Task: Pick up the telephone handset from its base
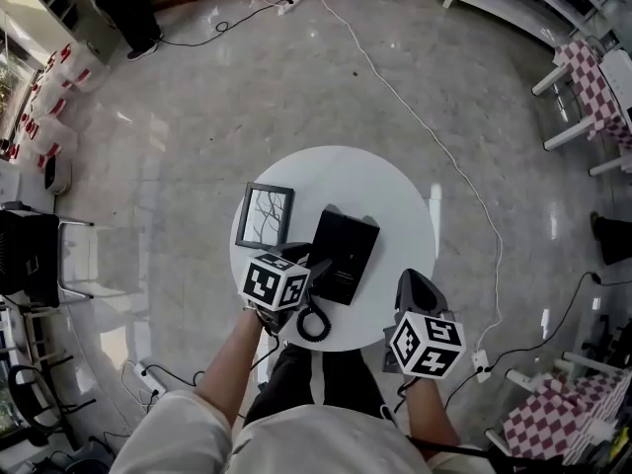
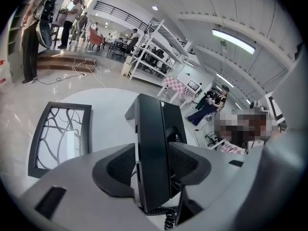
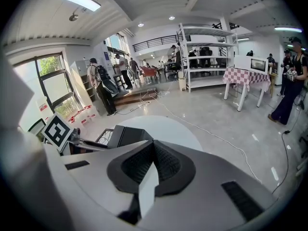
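A black telephone base [image 1: 351,245] lies on the round white table [image 1: 380,181], its handset [image 1: 324,257] resting along its left side. A coiled cord [image 1: 314,324] hangs at the near edge. My left gripper [image 1: 312,271] points down at the near end of the handset. In the left gripper view the handset [image 2: 151,148] runs between the two pads [image 2: 120,166] of the left gripper [image 2: 152,166]; the jaws stand wide, with a gap on the left side. My right gripper [image 1: 417,289] hovers over the table's right edge, pads together and empty [image 3: 154,150].
A black picture frame [image 1: 265,215] with a branch pattern lies left of the phone. A white cable [image 1: 425,126] runs across the floor behind the table. Checkered tables [image 1: 592,77] stand at the right, and a black chair [image 1: 30,255] at the left. People stand far off.
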A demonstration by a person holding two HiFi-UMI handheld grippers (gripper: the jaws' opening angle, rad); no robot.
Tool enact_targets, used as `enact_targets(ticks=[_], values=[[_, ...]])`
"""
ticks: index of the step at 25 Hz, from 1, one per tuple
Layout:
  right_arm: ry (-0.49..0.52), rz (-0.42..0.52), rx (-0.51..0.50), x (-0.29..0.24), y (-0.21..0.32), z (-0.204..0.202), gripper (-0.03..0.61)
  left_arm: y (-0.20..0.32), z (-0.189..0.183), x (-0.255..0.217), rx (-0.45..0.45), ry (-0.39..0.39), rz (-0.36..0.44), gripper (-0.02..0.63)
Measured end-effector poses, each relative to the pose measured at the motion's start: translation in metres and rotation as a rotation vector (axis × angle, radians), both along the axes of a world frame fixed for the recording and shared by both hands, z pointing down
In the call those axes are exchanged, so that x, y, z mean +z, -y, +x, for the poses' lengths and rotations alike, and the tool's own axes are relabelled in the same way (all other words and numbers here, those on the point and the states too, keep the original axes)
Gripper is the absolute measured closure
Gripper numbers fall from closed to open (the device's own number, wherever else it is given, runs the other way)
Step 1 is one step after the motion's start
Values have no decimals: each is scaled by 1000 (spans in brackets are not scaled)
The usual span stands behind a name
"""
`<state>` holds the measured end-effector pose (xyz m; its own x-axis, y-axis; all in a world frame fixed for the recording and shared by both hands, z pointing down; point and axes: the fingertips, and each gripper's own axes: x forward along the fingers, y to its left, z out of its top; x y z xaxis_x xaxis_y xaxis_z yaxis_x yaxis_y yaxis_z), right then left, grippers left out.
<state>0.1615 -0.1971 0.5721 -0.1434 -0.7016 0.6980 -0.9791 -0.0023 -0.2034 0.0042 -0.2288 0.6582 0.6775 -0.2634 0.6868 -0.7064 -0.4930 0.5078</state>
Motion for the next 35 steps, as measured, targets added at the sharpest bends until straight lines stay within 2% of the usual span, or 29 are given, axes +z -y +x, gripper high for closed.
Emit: enact_targets(ticks=[8,18,23,33,35], values=[[-1,-2,16,1,1,10,554,-3,8,7,29,-6,-40,388],[1,-9,7,4,3,7,554,-4,7,4,11,50,-45,416],[1,-13,7,5,6,9,554,-4,3,1,-5,15,-64,453],[5,-16,10,6,7,7,554,-7,1,-7,-28,14,-73,464],[6,-15,9,6,8,6,554,-7,-1,-8,-28,22,-65,502]])
